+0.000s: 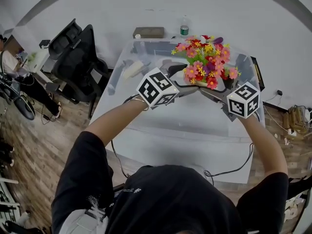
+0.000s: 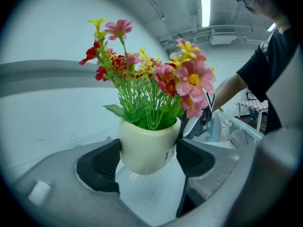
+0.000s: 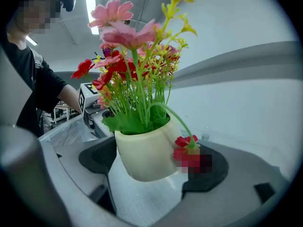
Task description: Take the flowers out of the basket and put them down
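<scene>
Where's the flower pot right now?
Head view, upper right: the flower pot is clamped between the left gripper and the right gripper, both closed on its cream sides, over the far end of the white table.

Black short-sleeved shirt [image 1: 161,199], grey tools [image 2: 147,156] [image 3: 152,162] with black pads [image 2: 102,164], black-and-white marker cubes [image 1: 157,87].

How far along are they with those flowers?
Done: the flowers look already out, since no basket shows around their pot. In hand: the left gripper and right gripper both clamp the pot, which seems to hang, tilted, above the table. Left: setting it down.
</scene>
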### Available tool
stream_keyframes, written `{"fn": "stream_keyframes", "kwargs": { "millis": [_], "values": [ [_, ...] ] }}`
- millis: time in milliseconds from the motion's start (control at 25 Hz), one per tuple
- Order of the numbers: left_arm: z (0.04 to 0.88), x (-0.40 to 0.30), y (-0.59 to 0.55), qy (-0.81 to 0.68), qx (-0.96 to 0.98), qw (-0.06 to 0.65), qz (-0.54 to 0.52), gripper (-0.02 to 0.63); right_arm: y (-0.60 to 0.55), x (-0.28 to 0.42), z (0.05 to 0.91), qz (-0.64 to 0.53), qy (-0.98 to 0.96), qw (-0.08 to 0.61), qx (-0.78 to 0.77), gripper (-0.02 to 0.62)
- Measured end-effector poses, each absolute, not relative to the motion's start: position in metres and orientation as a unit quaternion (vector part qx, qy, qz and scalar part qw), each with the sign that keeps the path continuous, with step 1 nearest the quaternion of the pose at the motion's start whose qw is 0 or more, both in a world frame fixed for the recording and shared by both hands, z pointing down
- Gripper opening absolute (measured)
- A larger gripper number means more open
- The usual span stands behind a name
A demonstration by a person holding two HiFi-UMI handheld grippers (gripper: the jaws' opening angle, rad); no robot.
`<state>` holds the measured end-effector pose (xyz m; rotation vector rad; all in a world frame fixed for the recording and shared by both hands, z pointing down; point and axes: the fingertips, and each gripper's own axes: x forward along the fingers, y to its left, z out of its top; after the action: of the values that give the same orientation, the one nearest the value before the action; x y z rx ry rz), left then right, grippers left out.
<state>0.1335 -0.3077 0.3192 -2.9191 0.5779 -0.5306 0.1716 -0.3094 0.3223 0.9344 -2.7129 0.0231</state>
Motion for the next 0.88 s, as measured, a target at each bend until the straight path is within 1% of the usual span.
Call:
{"fn": "stream_keyframes", "kwargs": {
  "millis": [200, 400, 520, 880],
  "values": [
    [0.307, 0.137, -0.301, 0.196, -0.963, 0.071, -0.172, 0.373, -0.303, 0.175, 0.309, -0.008, -0.937, 0.134, 0.323, 0.446],
    [0.289, 0.142, -0.297, 0.191, -0.964, 0.089, -0.163, 0.373, -0.298, 0.181, 0.292, -0.014, -0.937, 0.112, 0.33, 0.446],
    [0.283, 0.142, -0.296, 0.191, -0.963, 0.098, -0.165, 0.373, -0.298, 0.181, 0.287, -0.02, -0.936, 0.11, 0.333, 0.446],
    [0.263, 0.14, -0.287, 0.188, -0.966, 0.099, -0.149, 0.373, -0.289, 0.18, 0.269, -0.008, -0.938, 0.095, 0.334, 0.446]
  ]
}}
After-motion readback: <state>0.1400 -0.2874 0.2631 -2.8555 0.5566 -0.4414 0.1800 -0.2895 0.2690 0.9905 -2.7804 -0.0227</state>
